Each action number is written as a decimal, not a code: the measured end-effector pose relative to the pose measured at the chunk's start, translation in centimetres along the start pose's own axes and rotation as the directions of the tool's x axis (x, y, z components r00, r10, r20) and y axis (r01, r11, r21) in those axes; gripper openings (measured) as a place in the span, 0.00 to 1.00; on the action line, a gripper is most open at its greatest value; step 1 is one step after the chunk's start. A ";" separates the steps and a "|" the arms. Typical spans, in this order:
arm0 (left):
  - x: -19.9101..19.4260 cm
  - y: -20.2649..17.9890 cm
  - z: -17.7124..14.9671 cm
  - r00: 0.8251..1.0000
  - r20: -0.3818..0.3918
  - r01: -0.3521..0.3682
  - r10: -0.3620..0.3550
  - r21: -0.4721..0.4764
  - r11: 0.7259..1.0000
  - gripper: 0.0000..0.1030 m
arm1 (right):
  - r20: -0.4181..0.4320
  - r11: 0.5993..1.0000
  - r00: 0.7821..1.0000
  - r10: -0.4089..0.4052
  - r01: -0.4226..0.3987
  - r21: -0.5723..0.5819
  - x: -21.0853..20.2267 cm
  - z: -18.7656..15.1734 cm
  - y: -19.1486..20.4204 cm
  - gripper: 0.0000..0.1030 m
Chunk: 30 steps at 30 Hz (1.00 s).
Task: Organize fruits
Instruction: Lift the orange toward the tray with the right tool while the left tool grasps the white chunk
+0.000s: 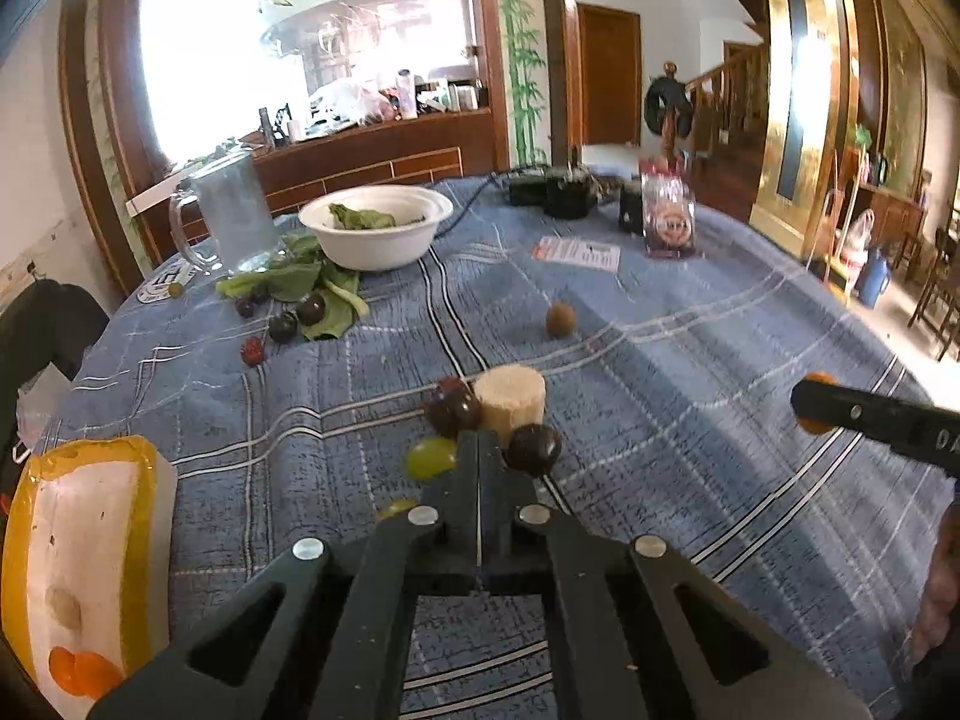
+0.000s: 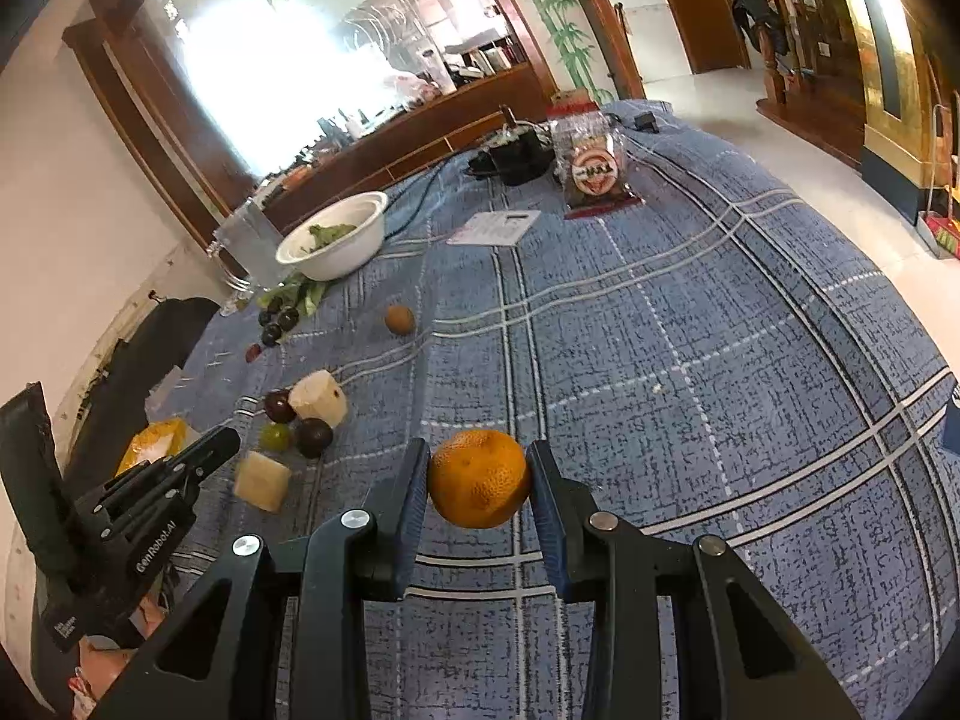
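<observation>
Orange (image 2: pixel 479 477) between right hand-held gripper (image 2: pixel 478 480) fingers, above tablecloth (image 2: pixel 690 360).

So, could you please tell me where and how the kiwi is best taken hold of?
Grip the kiwi across its narrower middle, coming from above with fingers either side. It lies alone on the tablecloth, clear of the other fruit, and its oval body would likely slip if pinched end to end.

My left gripper (image 1: pixel 480 450) and right gripper (image 2: pixel 480 480) are black, with silver rivets; the left's side reads "GenRobot.AI" in white.
</observation>
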<state>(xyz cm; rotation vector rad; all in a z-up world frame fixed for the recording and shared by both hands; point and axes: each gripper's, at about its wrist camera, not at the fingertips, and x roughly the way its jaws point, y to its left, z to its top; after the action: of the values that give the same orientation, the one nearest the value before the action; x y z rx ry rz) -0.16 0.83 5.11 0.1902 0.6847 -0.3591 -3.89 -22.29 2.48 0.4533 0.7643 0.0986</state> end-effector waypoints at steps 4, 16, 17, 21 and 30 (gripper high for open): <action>-1.0 2.0 0.1 0.999 -0.020 0.041 -0.043 -0.081 0.996 0.00 | 0.031 1.000 1.000 0.002 -0.001 -0.014 -0.5 0.0 0.2 0.34; -0.2 0.0 -1.3 0.995 -0.092 0.041 -0.042 -0.017 0.999 0.59 | 0.022 1.000 0.999 0.030 -0.030 -0.001 -0.5 -0.1 0.3 0.34; 0.8 -0.9 -1.5 0.993 -0.114 0.031 -0.028 0.021 0.999 0.59 | 0.021 1.000 0.999 0.030 -0.030 -0.004 -0.5 -0.1 0.3 0.34; 2.4 -3.8 -2.5 0.985 -0.095 -0.125 0.145 0.191 0.974 0.28 | 0.018 0.999 0.999 0.032 -0.032 -0.012 -0.3 -0.1 0.5 0.34; -3.4 -0.7 -1.8 0.995 -0.025 -0.097 0.098 0.050 0.994 0.28 | 0.027 0.999 0.999 0.034 -0.033 -0.029 -0.4 -0.1 0.8 0.34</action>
<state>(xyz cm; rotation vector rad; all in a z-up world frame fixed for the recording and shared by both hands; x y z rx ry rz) -3.90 1.61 5.91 0.2744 0.6915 -0.2803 -4.15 -21.65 2.99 0.4395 0.7277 0.1346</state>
